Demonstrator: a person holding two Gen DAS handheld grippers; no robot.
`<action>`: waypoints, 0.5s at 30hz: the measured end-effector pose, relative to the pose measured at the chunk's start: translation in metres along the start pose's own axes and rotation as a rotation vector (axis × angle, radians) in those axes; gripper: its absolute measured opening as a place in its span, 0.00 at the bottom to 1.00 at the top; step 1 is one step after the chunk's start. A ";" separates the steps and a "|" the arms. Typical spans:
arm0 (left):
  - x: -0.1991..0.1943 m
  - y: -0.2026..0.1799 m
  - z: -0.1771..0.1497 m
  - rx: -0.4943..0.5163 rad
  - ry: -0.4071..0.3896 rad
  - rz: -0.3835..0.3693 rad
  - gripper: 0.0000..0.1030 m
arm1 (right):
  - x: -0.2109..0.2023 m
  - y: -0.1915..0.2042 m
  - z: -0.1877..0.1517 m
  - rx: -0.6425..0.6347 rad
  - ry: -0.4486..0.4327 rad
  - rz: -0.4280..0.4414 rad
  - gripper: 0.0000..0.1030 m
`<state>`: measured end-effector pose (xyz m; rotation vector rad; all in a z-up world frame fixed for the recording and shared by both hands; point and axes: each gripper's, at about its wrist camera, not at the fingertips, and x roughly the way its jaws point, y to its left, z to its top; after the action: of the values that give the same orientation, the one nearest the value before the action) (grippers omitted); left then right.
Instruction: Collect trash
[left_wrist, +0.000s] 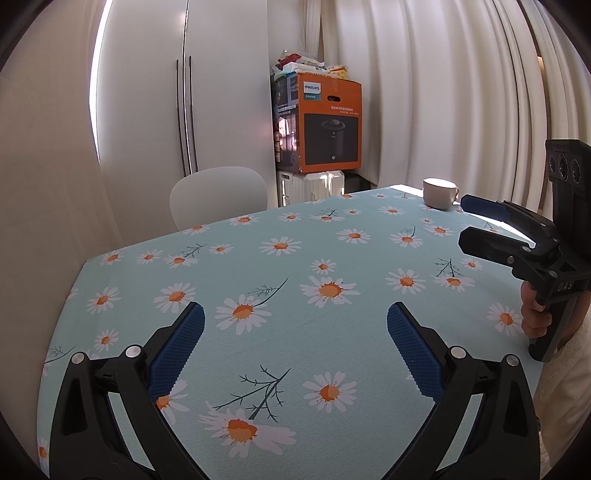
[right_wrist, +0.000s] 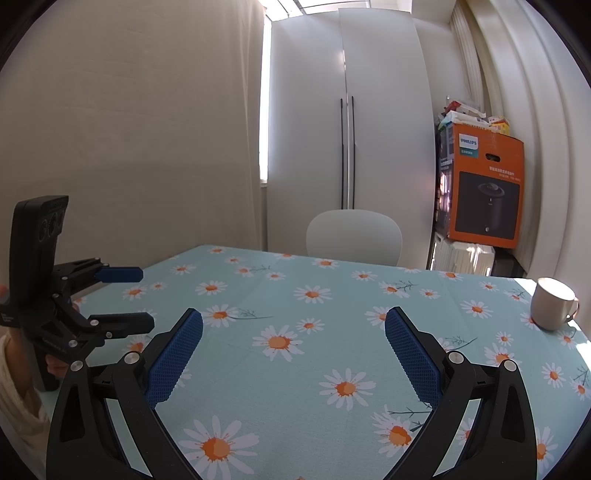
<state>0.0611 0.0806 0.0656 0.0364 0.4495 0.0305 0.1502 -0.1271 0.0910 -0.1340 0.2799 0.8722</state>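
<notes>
1. Left wrist view: the left gripper (left_wrist: 295, 321) hangs above the table (left_wrist: 258, 273), which is spread with a daisy-print cloth. Its jaws stand wide apart, and nothing lies between the blue pads (left_wrist: 183, 343). The right gripper (left_wrist: 476, 225) shows at the right edge, held by a hand (left_wrist: 533, 314), with its jaws also parted and holding nothing. A white cup (left_wrist: 439, 194) stands at the far right corner of the table in a patch of sun. Beyond the table are a white chair (left_wrist: 218, 195) and an orange box (left_wrist: 325, 122) with odds and ends piled on top.

2. Right wrist view: the right gripper (right_wrist: 293, 321) hovers over the same cloth with its jaws wide and nothing held. The left gripper (right_wrist: 129, 299) is at the left edge, open and bare as well. The cup (right_wrist: 552, 308) sits well apart to the right, near the table's edge.

3. Where the trash is: no scrap, wrapper or bin shows on the table in either view. The cup is the only loose thing on the cloth, and whether it counts as trash I cannot tell.

4. Step in hand, as a judgement: a bare cloth with both grippers open fits a table already cleared of trash. It equally fits a pause while trash lies outside both views. The pictures do not settle which, so no particular move can be named.
</notes>
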 end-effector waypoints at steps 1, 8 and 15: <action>0.000 0.000 0.000 0.000 0.000 0.001 0.94 | 0.000 0.000 0.000 0.000 0.000 0.000 0.92; 0.000 0.000 0.000 -0.001 0.001 0.002 0.94 | 0.000 0.000 0.000 0.000 0.000 0.000 0.92; -0.001 0.000 0.000 0.005 -0.008 -0.006 0.94 | 0.000 0.000 0.000 0.000 0.000 0.000 0.92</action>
<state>0.0599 0.0805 0.0662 0.0401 0.4419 0.0233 0.1503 -0.1270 0.0906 -0.1342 0.2799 0.8722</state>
